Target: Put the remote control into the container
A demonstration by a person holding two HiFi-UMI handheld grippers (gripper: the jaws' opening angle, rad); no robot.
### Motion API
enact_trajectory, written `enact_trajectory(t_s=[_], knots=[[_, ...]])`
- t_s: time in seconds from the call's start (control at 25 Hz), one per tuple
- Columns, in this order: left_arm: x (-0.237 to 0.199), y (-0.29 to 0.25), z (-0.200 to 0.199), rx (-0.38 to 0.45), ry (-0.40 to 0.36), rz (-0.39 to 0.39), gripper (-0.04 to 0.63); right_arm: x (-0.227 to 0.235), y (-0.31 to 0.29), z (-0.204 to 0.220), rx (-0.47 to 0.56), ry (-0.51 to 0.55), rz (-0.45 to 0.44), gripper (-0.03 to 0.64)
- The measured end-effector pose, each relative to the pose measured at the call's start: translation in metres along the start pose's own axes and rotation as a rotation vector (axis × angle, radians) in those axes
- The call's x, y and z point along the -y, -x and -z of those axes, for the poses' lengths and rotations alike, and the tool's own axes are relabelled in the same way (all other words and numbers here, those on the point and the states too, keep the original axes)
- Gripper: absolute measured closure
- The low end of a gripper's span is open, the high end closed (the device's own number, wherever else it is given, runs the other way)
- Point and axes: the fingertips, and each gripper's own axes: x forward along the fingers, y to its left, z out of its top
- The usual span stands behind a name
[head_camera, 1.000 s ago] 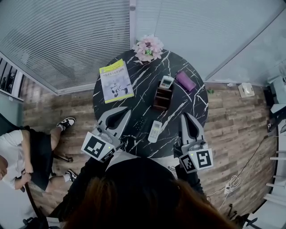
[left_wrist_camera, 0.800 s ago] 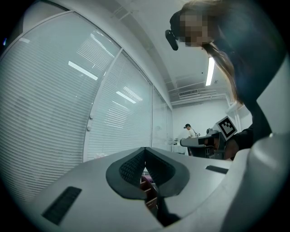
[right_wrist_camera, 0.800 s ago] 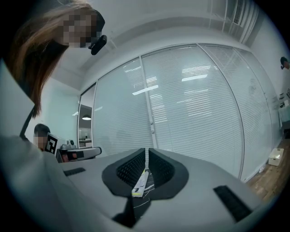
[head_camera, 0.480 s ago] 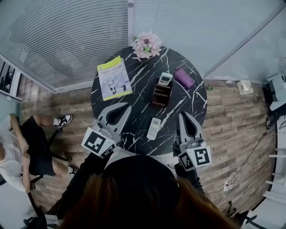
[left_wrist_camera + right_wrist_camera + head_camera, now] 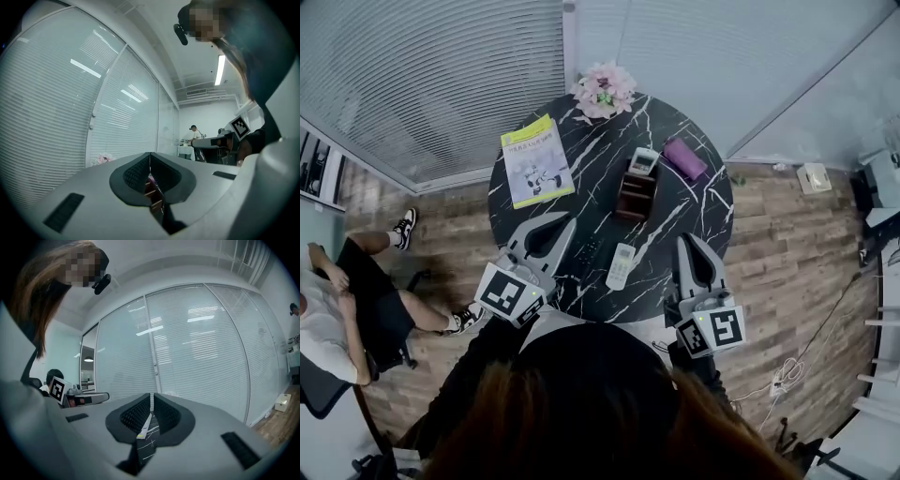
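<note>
The person holds both arms out level over the near rim of the round black desk point(image 5: 602, 150), one pair of tongs in each hand, with the marker cubes close to the body. The left tongs point(image 5: 566, 223) angle inward toward the middle of the desk. The right tongs point(image 5: 686, 240) point nearly straight ahead along the right side.

In the left gripper view the two jaws meet in a closed line with nothing held, and part of a brown container shows beyond them. In the right gripper view the jaws are all but closed, leaving a thin slit. The slit is empty, and only the veined desk top shows through it.

The remote control point(image 5: 622, 265) is a slim white bar. It lies flat on the desk between the two tongs, near the person's edge, and neither pair touches it. Its long side runs roughly toward the container point(image 5: 637, 195), a brown wooden box with partitions that stands further in, apart from the remote.

A small white device point(image 5: 643, 161) sits at the container's far end, and a purple object point(image 5: 685, 158) lies just beside that. A yellow-green booklet point(image 5: 535, 160) lies on the left of the desk, and pink flowers point(image 5: 602, 92) stand at its far rim.
</note>
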Motion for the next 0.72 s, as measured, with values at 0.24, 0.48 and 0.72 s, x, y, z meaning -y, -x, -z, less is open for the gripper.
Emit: enact_trajectory(t_s=[0.24,0.48,0.72], knots=[[0.004,-0.009,0.018,-0.060,0.002,0.002,0.586,0.005,0.002,0.004,-0.002,-0.005,0.009,0.584],[0.016,-0.029,0.051,-0.153,0.017,0.019,0.586,0.013,0.010,0.009,-0.014,-0.011,0.022,0.584],[0.030,-0.046,0.094,-0.276,0.040,0.071,0.584,0.023,0.015,0.018,-0.022,-0.059,0.030,0.584]])
